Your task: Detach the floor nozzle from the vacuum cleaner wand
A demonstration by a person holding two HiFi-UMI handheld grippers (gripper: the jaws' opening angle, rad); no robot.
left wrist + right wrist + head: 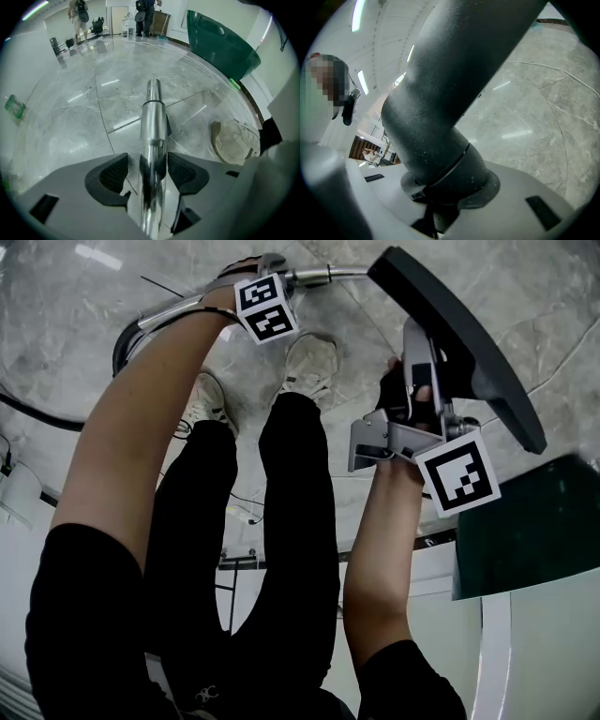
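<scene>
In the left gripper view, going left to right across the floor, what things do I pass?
A small green object → chrome wand → pale shoe.

Grey marble floor (75, 315), glossy, thin tile joints. Two white sneakers (312, 362) side by side on it, laces visible; one also in the left gripper view (234, 140). Black trousers (291, 521) above the shoes. Dark green bin (530, 521) at right, on the floor next to a white wall; same bin (220, 42). Small green item (14, 107) on the floor, far left. Two people (77, 11) stand in the far background, too small for detail.
</scene>
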